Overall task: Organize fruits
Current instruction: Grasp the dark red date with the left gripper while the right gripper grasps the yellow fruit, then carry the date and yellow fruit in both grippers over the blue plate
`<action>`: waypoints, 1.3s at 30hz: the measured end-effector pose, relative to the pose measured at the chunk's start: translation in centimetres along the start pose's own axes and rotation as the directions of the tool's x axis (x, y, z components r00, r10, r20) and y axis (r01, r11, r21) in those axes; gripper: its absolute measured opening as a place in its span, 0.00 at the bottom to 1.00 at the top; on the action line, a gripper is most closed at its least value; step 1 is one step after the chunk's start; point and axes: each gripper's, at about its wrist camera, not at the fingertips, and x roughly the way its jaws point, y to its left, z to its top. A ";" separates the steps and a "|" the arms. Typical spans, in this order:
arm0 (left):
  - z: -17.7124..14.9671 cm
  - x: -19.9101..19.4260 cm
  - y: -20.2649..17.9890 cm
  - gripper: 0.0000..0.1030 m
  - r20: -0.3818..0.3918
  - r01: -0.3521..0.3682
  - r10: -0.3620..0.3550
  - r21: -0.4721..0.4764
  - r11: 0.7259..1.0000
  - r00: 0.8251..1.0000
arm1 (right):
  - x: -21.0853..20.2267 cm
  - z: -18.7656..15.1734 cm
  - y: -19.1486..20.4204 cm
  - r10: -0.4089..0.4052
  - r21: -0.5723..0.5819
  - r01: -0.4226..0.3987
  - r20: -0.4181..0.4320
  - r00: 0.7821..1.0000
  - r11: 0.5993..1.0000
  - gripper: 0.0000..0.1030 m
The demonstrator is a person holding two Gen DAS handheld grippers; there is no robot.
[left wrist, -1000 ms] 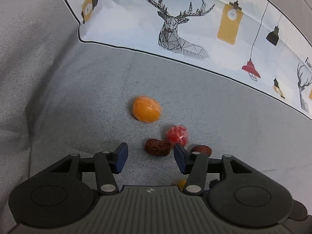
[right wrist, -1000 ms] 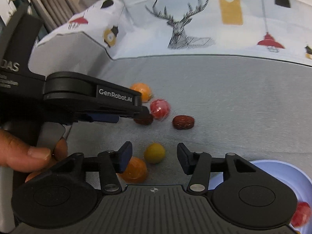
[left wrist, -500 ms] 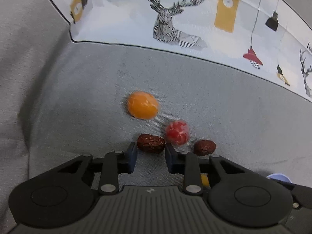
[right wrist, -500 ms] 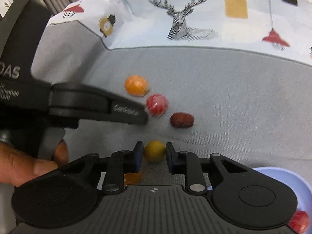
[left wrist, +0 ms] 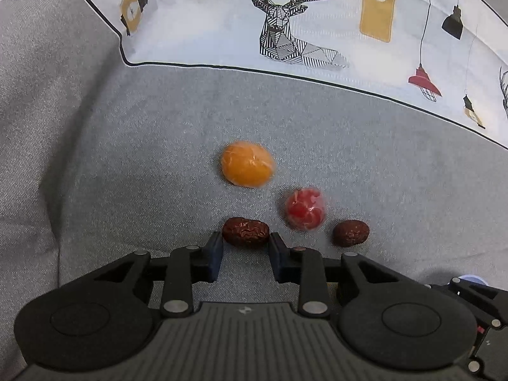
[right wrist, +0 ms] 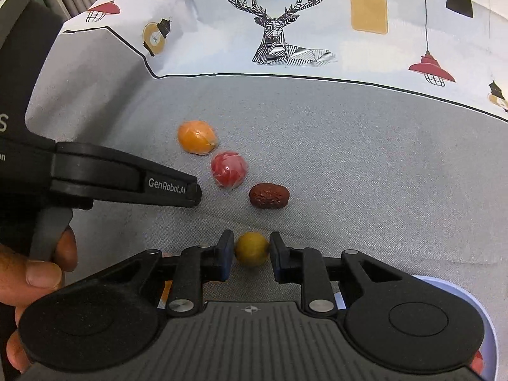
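Observation:
My left gripper [left wrist: 246,241] is shut on a wrinkled dark red date [left wrist: 245,232], pinched by its two ends just above the grey cloth. Beyond it lie an orange fruit [left wrist: 247,168], a wrapped red fruit [left wrist: 305,209] and a second date [left wrist: 350,233]. My right gripper [right wrist: 251,249] is shut on a small yellow-green fruit [right wrist: 251,249]. In the right wrist view the left gripper's black arm [right wrist: 127,184] reaches in from the left, near the orange fruit [right wrist: 197,137], the red fruit [right wrist: 228,169] and a date [right wrist: 269,195].
A pale blue plate [right wrist: 457,289] sits at the lower right, mostly hidden by my right gripper's body, with something red [right wrist: 476,360] in it. A person's hand [right wrist: 41,270] holds the left gripper. A deer-print white cloth [right wrist: 285,25] borders the grey surface at the back.
Both grippers went from open to shut: the left on the date, the right on the yellow-green fruit. Both have lifted slightly with their fruit.

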 end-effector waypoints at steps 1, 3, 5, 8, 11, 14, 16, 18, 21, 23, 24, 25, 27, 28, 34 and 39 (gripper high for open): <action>0.0 -0.1 0.0 0.33 0.006 0.000 0.000 -0.001 1.000 1.000 | 0.0 0.1 0.1 -0.001 -0.002 0.001 -0.002 1.000 1.000 0.25; 0.0 -0.3 0.1 0.33 0.021 0.003 -0.003 -0.008 1.000 1.000 | -0.2 0.1 0.2 0.000 -0.001 0.000 0.007 1.000 1.000 0.25; -0.1 -0.4 0.1 0.33 0.031 0.008 -0.008 -0.014 1.000 1.000 | -0.5 0.2 0.2 -0.002 0.004 0.002 0.024 1.000 1.000 0.25; -0.3 -0.7 0.4 0.33 0.044 0.020 -0.019 -0.032 0.999 0.999 | -1.2 0.2 0.0 -0.015 0.011 0.014 0.059 0.998 1.000 0.25; -0.6 -1.3 0.7 0.33 0.063 0.032 -0.029 -0.047 0.998 0.998 | -2.3 0.2 -0.2 -0.033 0.010 0.032 0.110 0.993 0.999 0.25; -1.1 -2.3 0.8 0.33 0.087 0.040 -0.036 -0.047 0.998 0.996 | -4.0 0.4 -0.7 -0.042 0.019 0.040 0.154 0.987 0.999 0.25; -1.4 -3.1 0.6 0.33 0.107 0.032 -0.028 -0.029 0.999 0.994 | -5.0 0.9 -1.4 -0.057 0.056 0.049 0.147 0.988 0.997 0.25; -1.8 -3.8 0.3 0.33 0.126 0.040 -0.038 -0.015 0.999 0.991 | -7.2 1.1 -2.2 -0.057 0.096 0.042 0.163 0.985 0.994 0.25; -2.4 -4.9 -0.1 0.33 0.150 0.050 -0.052 0.016 0.999 0.987 | -10.8 0.6 -2.6 -0.075 0.081 0.060 0.200 0.977 0.995 0.25; -2.8 -5.5 -0.3 0.33 0.161 0.062 -0.066 0.030 0.998 0.985 | -12.9 -0.1 -2.9 -0.098 0.064 0.085 0.221 0.970 0.994 0.25; -3.0 -5.9 -0.4 0.33 0.165 0.072 -0.077 0.034 0.997 0.983 | -13.8 -0.6 -3.1 -0.109 0.063 0.097 0.228 0.968 0.993 0.25; -3.3 -6.2 -0.6 0.33 0.168 0.083 -0.089 0.041 0.996 0.982 | -14.7 -1.2 -3.5 -0.123 0.067 0.110 0.232 0.965 0.992 0.25; -3.8 -7.0 -1.0 0.33 0.176 0.098 -0.107 0.061 0.993 0.979 | -15.9 -2.6 -4.3 -0.149 0.085 0.133 0.229 0.962 0.987 0.25; -4.2 -7.5 -1.3 0.33 0.184 0.103 -0.116 0.074 0.992 0.976 | -16.2 -3.2 -4.6 -0.160 0.092 0.142 0.224 0.962 0.986 0.25; -7.2 -9.9 -4.1 0.33 0.227 0.115 -0.156 0.183 0.976 0.961 | -17.5 -5.6 -6.3 -0.210 0.116 0.189 0.204 0.956 0.975 0.25; -9.2 -10.6 -5.5 0.33 0.206 0.165 -0.212 0.222 0.961 0.955 | -18.0 -6.5 -7.4 -0.228 0.114 0.210 0.183 0.956 0.971 0.25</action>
